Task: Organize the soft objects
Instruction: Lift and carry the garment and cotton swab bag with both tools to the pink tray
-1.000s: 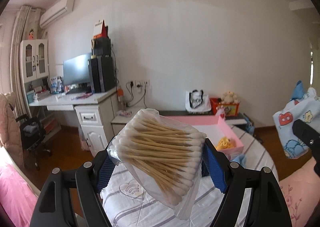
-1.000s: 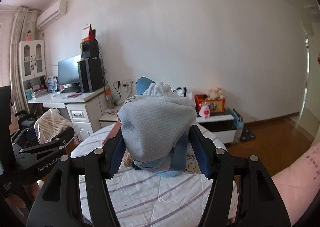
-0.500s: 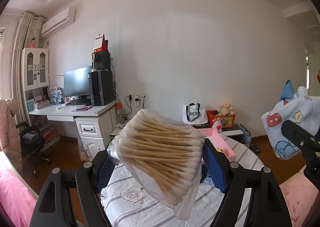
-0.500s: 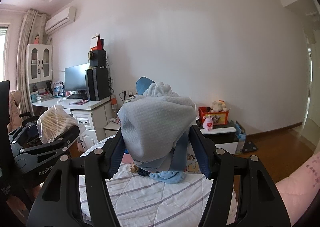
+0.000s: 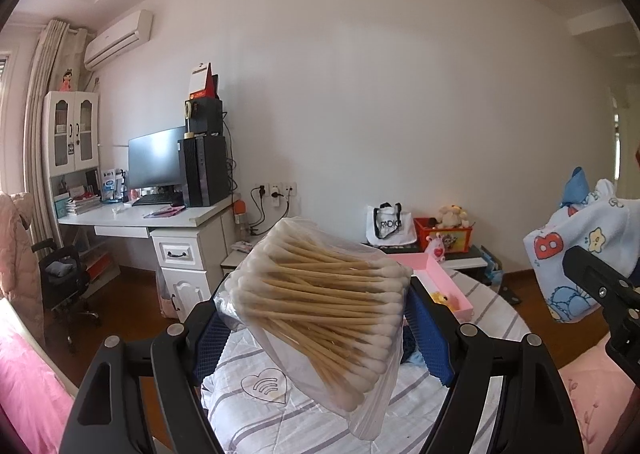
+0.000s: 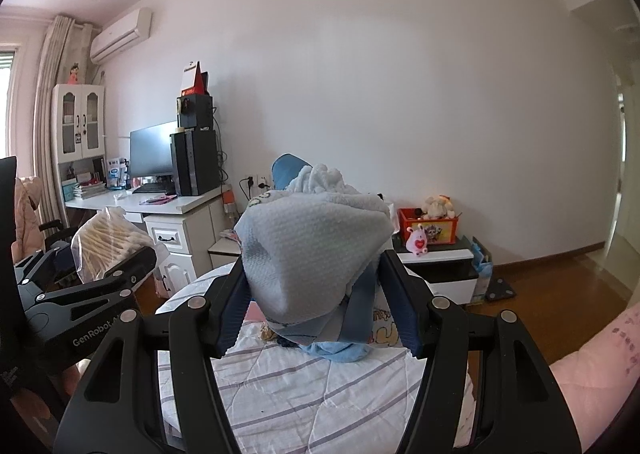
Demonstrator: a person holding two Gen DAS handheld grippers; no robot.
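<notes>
Left hand-held gripper (image 5: 320, 318) clamped on bag of cotton swabs (image 5: 320, 298), lifted over quilted surface (image 5: 280, 418); it's drifted sideways, pink tray (image 5: 444, 282) now behind bag. Right hand-held gripper (image 6: 316, 306) grips folded blue cloth (image 6: 312, 250). Prob heading to tray next.

A home bedroom; quilted bedding (image 6: 320, 394), computer desk (image 5: 160, 213), stuffed toys (image 5: 450, 215) show it.

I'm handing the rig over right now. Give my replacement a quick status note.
Left gripper: shut on the bag of cotton swabs, held above the table.
Right gripper: shut on the bundled blue cloth, also in the air.
Pink tray at the table's far side holds a small yellow item.
Done: both items picked up.
Left: place both; more blue fabric lies on the table.
</notes>
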